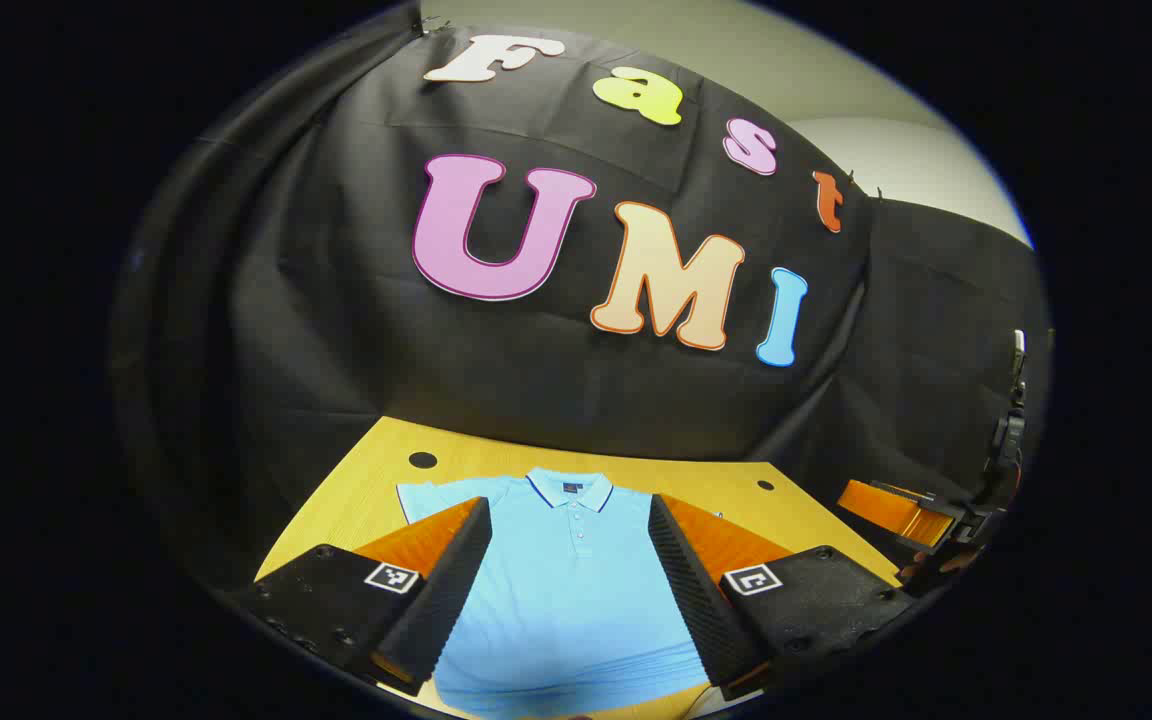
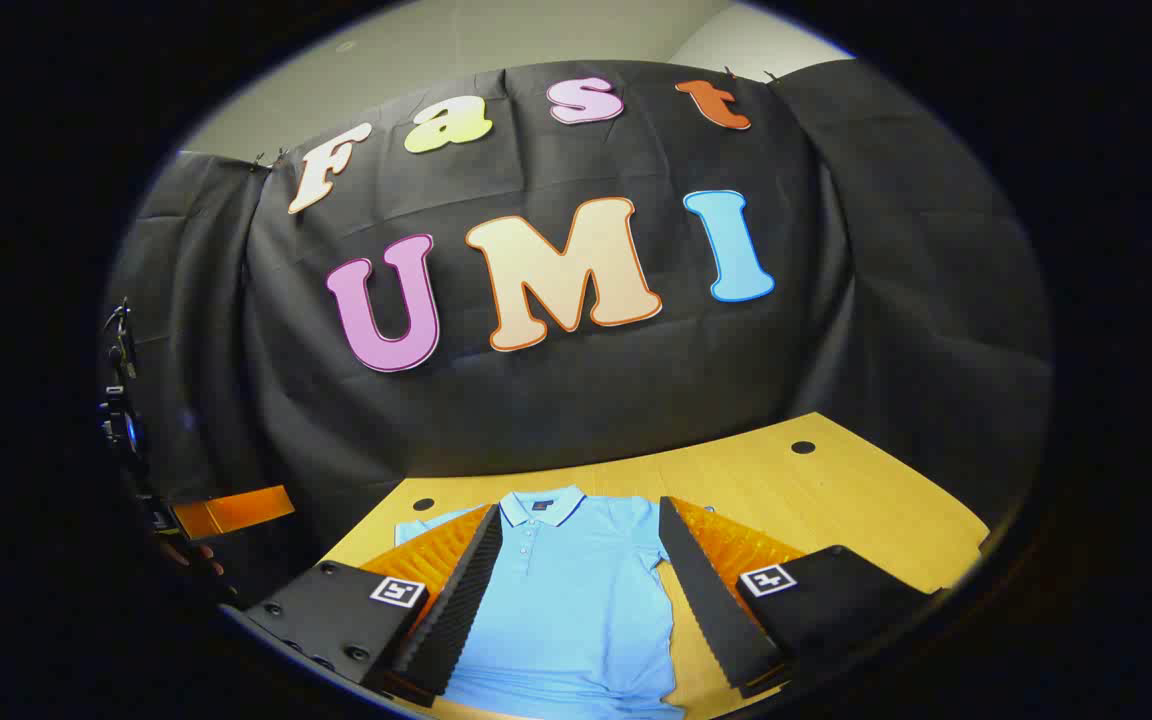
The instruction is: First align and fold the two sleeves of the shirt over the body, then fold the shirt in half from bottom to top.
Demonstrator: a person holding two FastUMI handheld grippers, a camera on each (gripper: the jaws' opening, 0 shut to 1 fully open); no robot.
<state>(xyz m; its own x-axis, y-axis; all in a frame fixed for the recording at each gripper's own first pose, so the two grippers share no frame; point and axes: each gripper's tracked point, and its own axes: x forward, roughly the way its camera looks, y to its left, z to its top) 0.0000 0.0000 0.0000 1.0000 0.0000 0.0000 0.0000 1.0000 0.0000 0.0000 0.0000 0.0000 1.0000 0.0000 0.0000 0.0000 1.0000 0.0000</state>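
Left gripper view: one light blue polo shirt (image 1: 576, 590) is seen lying flat on one yellow wooden table (image 1: 356, 490), collar at the far end, button placket facing up.
Shirt count: one; one dark-trimmed collar (image 1: 568, 488); three small buttons can be made out down the placket, though they are small.
Shirt position: framed between the two fingers of the left gripper (image 1: 568, 590), about centred on the table, hem toward the camera.
Sleeves: one short sleeve (image 1: 426, 497) is seen spread out to the side past the left-hand finger; the other is mostly hidden behind the right-hand finger. Neither is seen folded over the body.
Left gripper state: fingers spread wide apart, nothing pinched; contact with the cloth cannot be told.
Other gripper: the right gripper (image 1: 911, 510) is seen at the right edge of the left gripper view, well apart from the shirt, held in a hand (image 1: 936, 565).
Table holes: two round dark holes counted, one (image 1: 423, 460) near the far left corner, one (image 1: 765, 485) near the far right.
Right gripper view: same shirt (image 2: 576, 600) seen between the right gripper (image 2: 586, 595) fingers, collar far, one sleeve partly visible on each side.
Right gripper state: fingers spread wide, nothing held.
Left gripper, far: seen at the left edge (image 2: 231, 512) of the right gripper view, beside the table, apart from the shirt.
Markers: two square black-and-white tags counted on each gripper body in its own view.
Backdrop: one black cloth wall (image 2: 836, 300) behind the table.
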